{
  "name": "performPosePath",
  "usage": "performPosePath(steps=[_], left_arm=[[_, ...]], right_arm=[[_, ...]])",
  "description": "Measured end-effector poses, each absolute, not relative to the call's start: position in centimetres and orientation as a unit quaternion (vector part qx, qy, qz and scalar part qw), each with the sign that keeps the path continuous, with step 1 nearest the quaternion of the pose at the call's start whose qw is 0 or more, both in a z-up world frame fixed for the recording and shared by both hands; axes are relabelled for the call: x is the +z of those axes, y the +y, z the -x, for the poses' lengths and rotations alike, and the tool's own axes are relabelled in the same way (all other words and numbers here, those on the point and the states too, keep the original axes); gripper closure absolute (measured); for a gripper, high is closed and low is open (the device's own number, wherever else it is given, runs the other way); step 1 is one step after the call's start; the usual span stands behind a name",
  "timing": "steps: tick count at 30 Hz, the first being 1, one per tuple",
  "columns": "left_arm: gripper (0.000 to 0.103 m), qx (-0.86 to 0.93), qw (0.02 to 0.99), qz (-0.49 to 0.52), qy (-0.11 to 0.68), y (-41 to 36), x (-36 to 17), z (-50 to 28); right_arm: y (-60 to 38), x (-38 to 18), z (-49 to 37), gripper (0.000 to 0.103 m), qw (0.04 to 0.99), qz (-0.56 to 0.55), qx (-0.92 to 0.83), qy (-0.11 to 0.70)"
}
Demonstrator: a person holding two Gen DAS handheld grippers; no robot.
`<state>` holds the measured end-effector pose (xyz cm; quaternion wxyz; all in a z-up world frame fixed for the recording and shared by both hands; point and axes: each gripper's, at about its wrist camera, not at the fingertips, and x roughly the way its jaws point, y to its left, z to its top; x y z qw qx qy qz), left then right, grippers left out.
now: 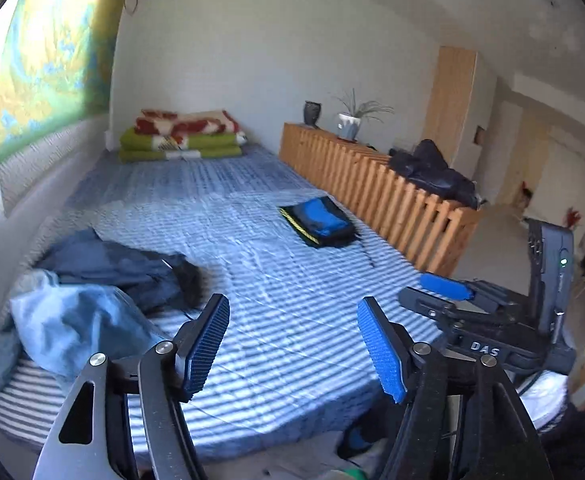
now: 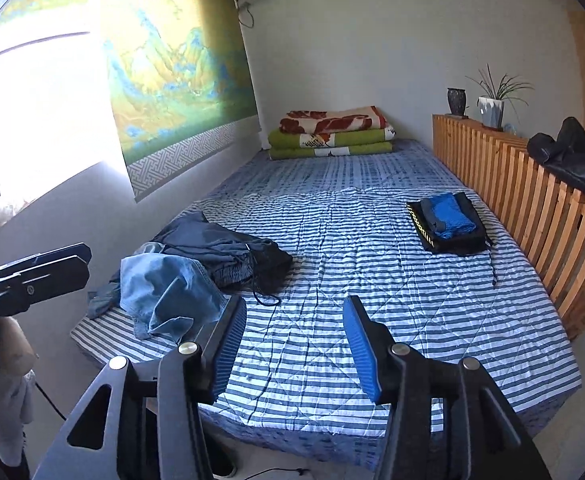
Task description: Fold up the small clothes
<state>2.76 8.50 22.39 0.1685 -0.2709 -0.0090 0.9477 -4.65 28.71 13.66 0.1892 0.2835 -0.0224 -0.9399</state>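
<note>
A loose heap of small clothes lies at the bed's near left: a light blue denim piece (image 1: 64,320) (image 2: 164,292) in front, a dark navy garment (image 1: 120,264) (image 2: 220,248) behind it with a black cord trailing. A folded stack, blue cloth on black (image 1: 318,222) (image 2: 448,220), rests at the right side of the bed. My left gripper (image 1: 294,348) is open above the near part of the striped quilt, holding nothing. My right gripper (image 2: 294,348) is open too, over the quilt's front edge; it also shows at the right of the left wrist view (image 1: 444,286).
The blue-and-white striped quilt (image 2: 352,280) covers a low bed. Folded green and red blankets (image 2: 332,132) are stacked at the far end. A wooden slat rail (image 2: 532,200) runs along the right with a black bag (image 2: 572,152), a plant and a vase. A wall hanging (image 2: 172,60) borders the left.
</note>
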Motion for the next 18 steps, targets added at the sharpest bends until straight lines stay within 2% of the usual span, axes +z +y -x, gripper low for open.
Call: performPosePath(steps=[1,4,12,18], left_arm=[[0.026,0.95,0.162,0.266,-0.003,8.5,22.3,-2.9],[0.026,0.946,0.161,0.28,-0.013,8.6,20.4,-1.8],[0.027,0.918,0.137,0.368,-0.044,11.6,9.5,5.6],[0.027,0.911,0.132,0.391,-0.025,14.7,4.9,8.9]], right_arm=[[28.7,13.5,4.7,0.054,0.184,-0.283,-0.941,-0.02],[28.7,11.8,5.7,0.053,0.164,-0.302,-0.939,-0.017],[30.1,5.4,9.6,0.053,0.094,-0.368,-0.925,0.0],[32.6,2.6,11.5,0.053,0.027,-0.385,-0.923,0.004]])
